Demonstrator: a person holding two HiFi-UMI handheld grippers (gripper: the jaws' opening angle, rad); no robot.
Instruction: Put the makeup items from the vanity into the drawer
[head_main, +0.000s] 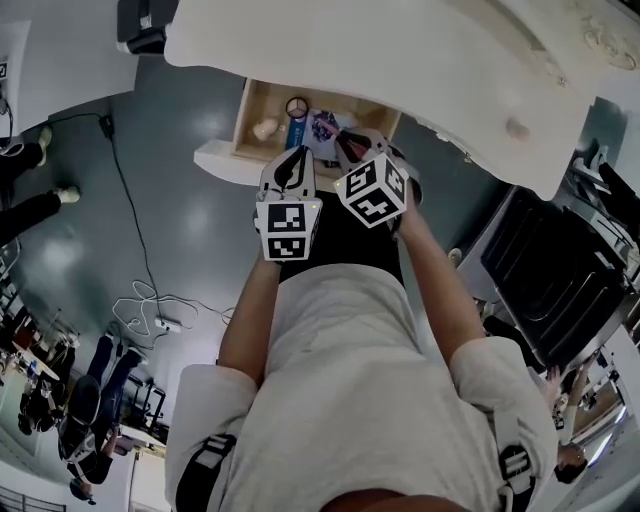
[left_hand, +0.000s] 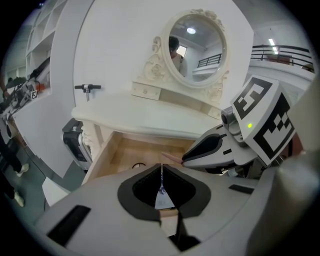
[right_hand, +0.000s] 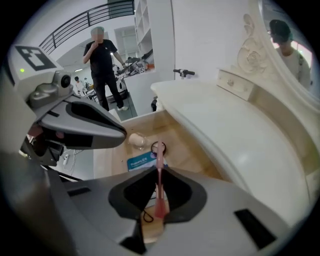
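With the right gripper (right_hand: 159, 172) pinched on the pink stick (right_hand: 159, 186) and the left gripper (left_hand: 161, 172) on a flat packet (left_hand: 163, 199), go down into the drawer (head_main: 247, 120) at 12 o'clock, then let go softly.

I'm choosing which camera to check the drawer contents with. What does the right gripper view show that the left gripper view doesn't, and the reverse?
Only the right gripper view: a blue packet and a pale puff lying in the drawer, and a person in black standing in the background. Only the left gripper view: the round mirror in full, and the thin flat packet pinched in the left gripper's fingers. Both: the white vanity top, the open wooden drawer, and the right gripper shut on a slim pink stick.
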